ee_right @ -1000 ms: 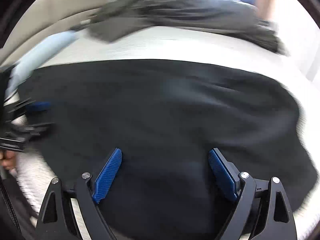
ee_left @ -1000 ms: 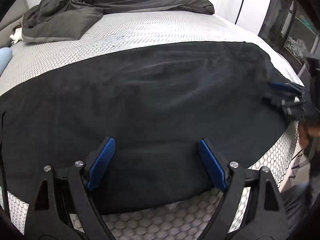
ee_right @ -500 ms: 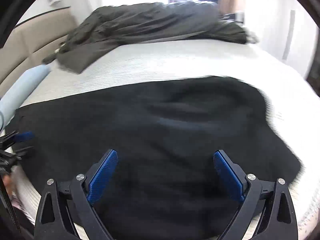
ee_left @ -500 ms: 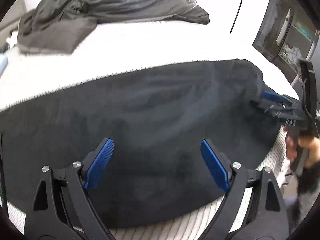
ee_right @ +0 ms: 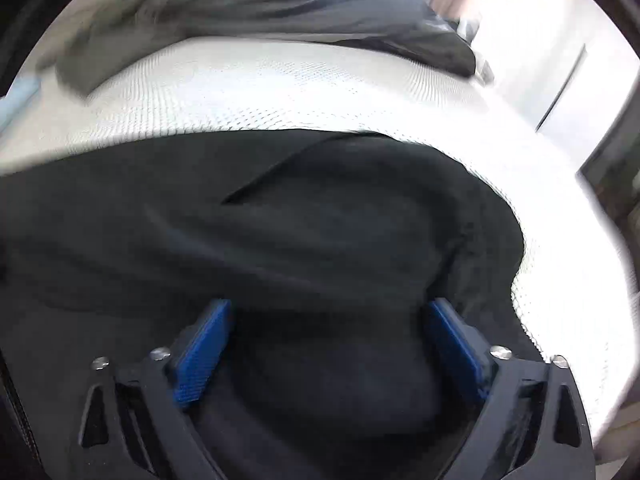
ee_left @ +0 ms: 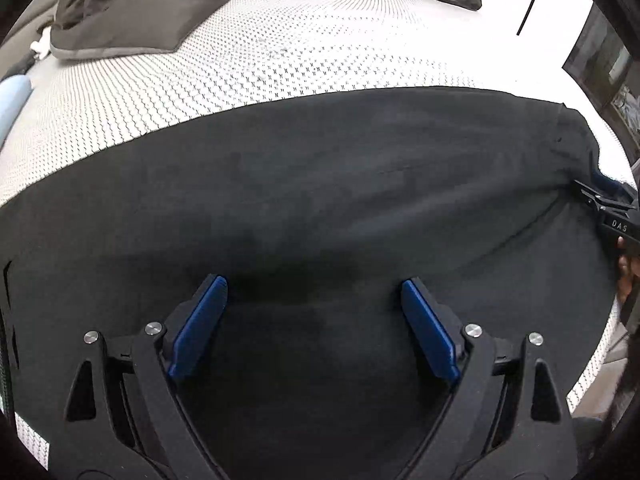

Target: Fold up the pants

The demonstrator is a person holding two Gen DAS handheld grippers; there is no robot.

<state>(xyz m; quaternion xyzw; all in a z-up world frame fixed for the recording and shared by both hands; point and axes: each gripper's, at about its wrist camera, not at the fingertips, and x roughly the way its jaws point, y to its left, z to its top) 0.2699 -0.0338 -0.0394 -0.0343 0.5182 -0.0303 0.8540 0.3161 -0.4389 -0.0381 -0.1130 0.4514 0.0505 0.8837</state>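
Your left gripper [ee_left: 314, 292] hangs over the black pants [ee_left: 320, 200] with its blue pads [ee_left: 198, 330] spread wide and nothing pinched between them; the cloth lies flat beneath the tips. The pants stretch across the near part of the white patterned mattress [ee_left: 260, 52], their far edge running in a long curve from left to right, and they look smooth apart from a shallow crease toward the right end. At that right end your right gripper [ee_left: 604, 204] shows at the border of the left wrist view, down at the edge of the fabric, with your hand [ee_left: 624, 272] just behind it. In the right wrist view, which is blurred, your right gripper [ee_right: 328, 312] also stands spread, its pads [ee_right: 202, 354] low over the pants [ee_right: 280, 232], where a fold runs across the fabric; whether the pads touch the cloth you cannot tell. A rumpled dark grey blanket [ee_left: 168, 4] lies well apart at the far end of the mattress.
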